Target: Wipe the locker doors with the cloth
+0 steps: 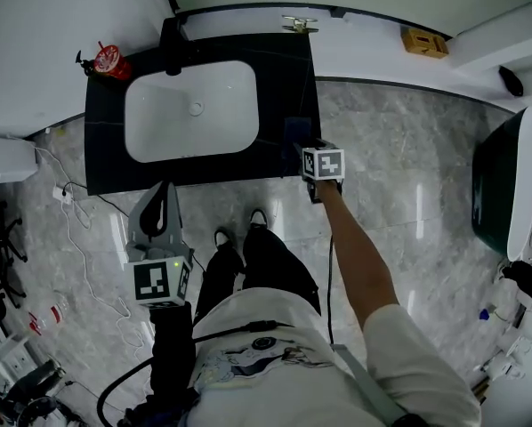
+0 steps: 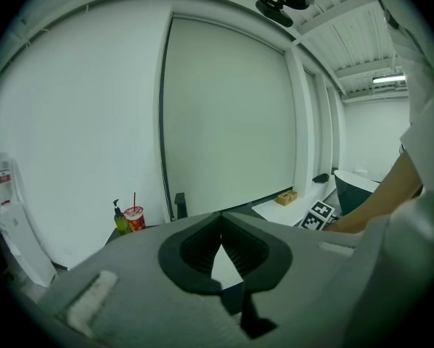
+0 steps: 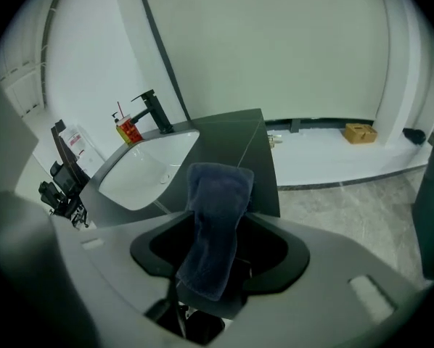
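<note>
Right arm (image 1: pixel 359 256) outstretched, right gripper (image 1: pixel 313 155) angled down, cloth (image 3: pixel 215 216) draped between.

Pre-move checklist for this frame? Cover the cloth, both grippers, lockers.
1. Cloth gripped by right gripper: not ok, jaws apart, cloth lies loose between them.
2. Left gripper free: ok, shut and empty.
3. Locker doors in view: not ok, none seen.
4. Cup clear of cloth: ok, at far corner of counter.
5. Cloth resting on counter: cannot tell.
</note>
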Demonstrator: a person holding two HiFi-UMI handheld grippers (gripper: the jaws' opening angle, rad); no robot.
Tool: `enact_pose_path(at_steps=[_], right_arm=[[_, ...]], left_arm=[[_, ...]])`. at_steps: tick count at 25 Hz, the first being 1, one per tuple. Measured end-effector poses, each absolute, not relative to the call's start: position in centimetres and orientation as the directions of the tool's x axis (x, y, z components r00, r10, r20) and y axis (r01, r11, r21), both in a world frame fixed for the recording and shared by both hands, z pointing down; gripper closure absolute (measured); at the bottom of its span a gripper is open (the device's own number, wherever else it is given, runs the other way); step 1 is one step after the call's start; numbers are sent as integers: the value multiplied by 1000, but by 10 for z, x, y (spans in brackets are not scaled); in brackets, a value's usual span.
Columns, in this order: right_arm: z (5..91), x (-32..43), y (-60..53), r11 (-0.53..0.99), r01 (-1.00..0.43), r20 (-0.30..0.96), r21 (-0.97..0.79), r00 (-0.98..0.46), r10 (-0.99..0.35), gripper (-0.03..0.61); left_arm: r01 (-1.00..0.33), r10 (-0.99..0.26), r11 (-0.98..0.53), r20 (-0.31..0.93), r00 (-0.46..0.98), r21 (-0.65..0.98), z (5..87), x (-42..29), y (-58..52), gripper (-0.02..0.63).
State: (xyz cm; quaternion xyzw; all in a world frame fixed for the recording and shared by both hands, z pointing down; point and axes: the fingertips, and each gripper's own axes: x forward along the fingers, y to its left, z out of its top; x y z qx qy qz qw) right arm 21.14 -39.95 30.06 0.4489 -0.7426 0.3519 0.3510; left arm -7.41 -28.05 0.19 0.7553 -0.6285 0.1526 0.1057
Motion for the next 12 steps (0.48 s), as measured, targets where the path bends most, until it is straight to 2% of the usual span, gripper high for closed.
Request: enact_pose_path(at_steps=[2, 6, 12], right_arm=[[309, 212, -397, 322, -917, 845, -234, -356, -400, 378], [315, 209, -392, 275, -913, 832, -300, -392, -393, 474], [298, 207, -392, 323, -899, 796, -296, -419, -437, 503]], left_arm=[[-981, -914, -188, 373, 161, -36, 4, -74, -278, 612], [-982, -910, -187, 381, 161, -31, 6, -75, -275, 612], [-982, -909, -186, 384, 161, -30, 9, -77, -270, 611]])
